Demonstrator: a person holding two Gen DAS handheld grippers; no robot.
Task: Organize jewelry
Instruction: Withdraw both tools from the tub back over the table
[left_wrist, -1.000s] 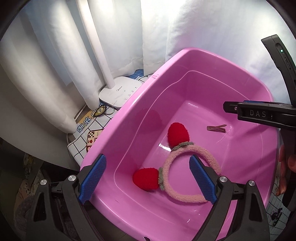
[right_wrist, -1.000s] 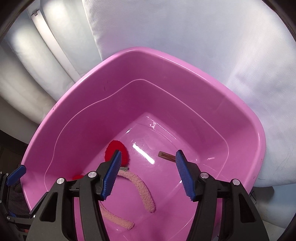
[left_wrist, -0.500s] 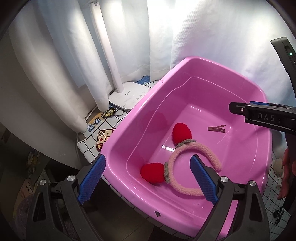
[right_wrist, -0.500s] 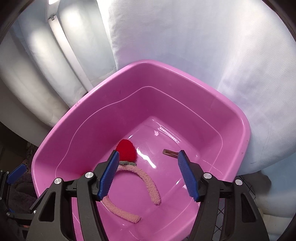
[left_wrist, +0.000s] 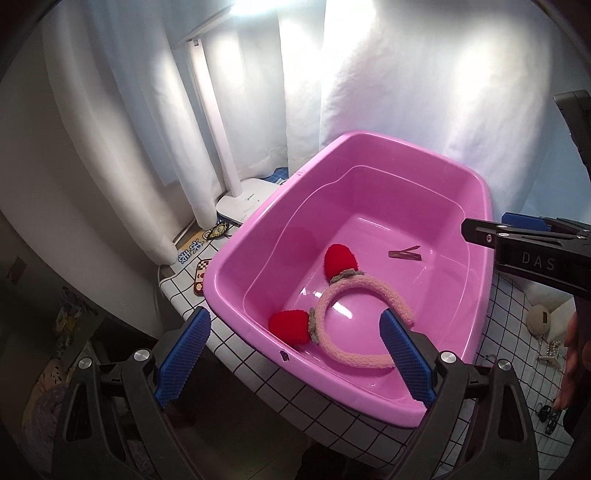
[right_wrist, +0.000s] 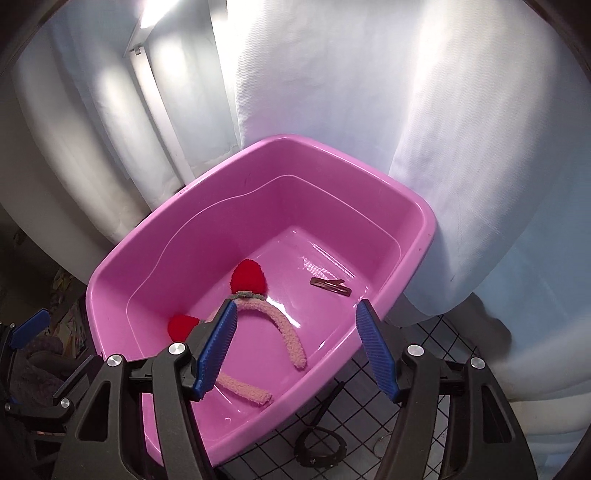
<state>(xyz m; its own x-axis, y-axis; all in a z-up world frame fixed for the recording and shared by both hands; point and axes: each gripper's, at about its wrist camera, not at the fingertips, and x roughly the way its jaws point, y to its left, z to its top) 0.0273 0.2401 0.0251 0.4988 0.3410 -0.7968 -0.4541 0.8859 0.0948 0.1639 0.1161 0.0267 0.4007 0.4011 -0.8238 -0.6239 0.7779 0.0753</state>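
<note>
White curtains (left_wrist: 369, 74) back tub (left_wrist: 258, 236); lamp (left_wrist: 240, 199) beside it.

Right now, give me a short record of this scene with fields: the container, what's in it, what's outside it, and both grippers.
container: pink plastic tub on a white grid-patterned tabletop
inside: fuzzy pink headband with two red pompom ears; small brown metal hair clip, apart from the headband
outside: white desk lamp base beside the tub; dark ring-shaped accessory on the tabletop
left gripper: jaws open, empty, above the tub's near rim
right gripper: jaws open, empty, over the tub's near corner
</note>
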